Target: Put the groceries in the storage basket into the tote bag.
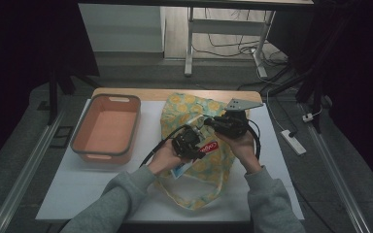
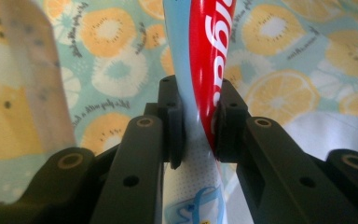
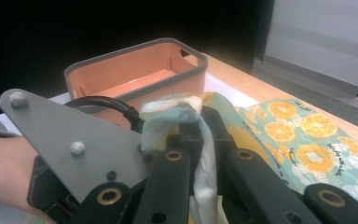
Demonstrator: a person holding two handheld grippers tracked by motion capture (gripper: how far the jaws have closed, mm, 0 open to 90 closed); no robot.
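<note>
Right now your left gripper (image 1: 190,143) has its jaws clamped on a toothpaste tube (image 2: 205,79), pinching the flat red and pale-blue body from both sides. In the high view the tube sits over the middle of the fabric bag (image 1: 184,109), which lies on the worktop a little right of centre, reaching towards the far edge. Your right gripper (image 1: 212,122) has its jaws closed on a fold of the bag's cloth (image 3: 200,140), lifting the lemon-print edge up off the worktop, apparently to hold the mouth open.

As a judgement, you are about midway: the tube is gripped and the bag is held, but the tube is not yet inside. From the left gripper view it stands above the printed cloth with nothing covering it. What seems left is to slide it through the opening, let go, and release the cloth.

The orange bin (image 1: 108,127) stands near the left edge of the worktop, well apart from both grippers, and its floor looks bare. Whether the bag already holds anything, you cannot tell, since its inside is hidden by its own folds.
</note>
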